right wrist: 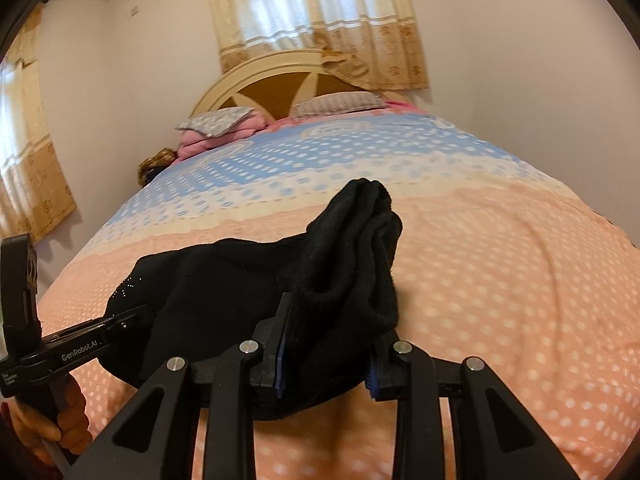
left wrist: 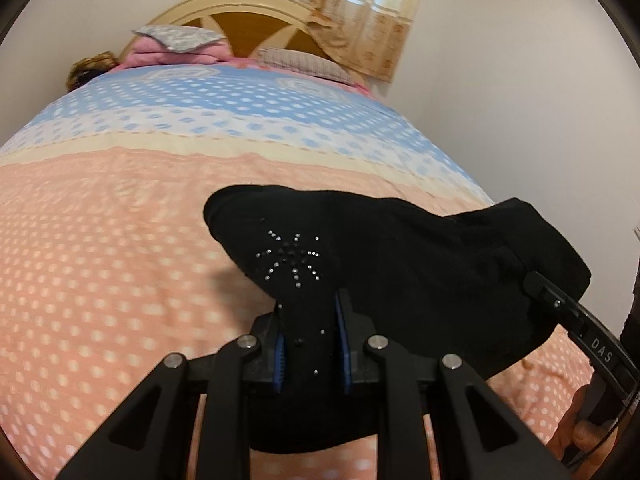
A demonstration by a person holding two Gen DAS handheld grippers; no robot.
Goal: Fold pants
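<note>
Black pants (left wrist: 400, 264) with a small rhinestone star hang lifted over the bed, stretched between both grippers. My left gripper (left wrist: 310, 340) is shut on the edge of the pants beside the rhinestones. The right gripper (left wrist: 536, 284) shows at the right of the left wrist view, biting the other end. In the right wrist view my right gripper (right wrist: 326, 360) is shut on a thick bunch of the black pants (right wrist: 256, 280), whose folds stick up past its fingers. The left gripper (right wrist: 136, 316) reaches in from the left, gripping the pants near the rhinestones.
A bedspread (left wrist: 140, 240) with pink, cream and blue dotted bands covers the bed. Pillows (right wrist: 336, 104) and a pink folded blanket (right wrist: 208, 136) lie by the headboard (right wrist: 276, 88). Curtains (right wrist: 316, 20) hang behind. A hand (right wrist: 48, 416) holds the left gripper's handle.
</note>
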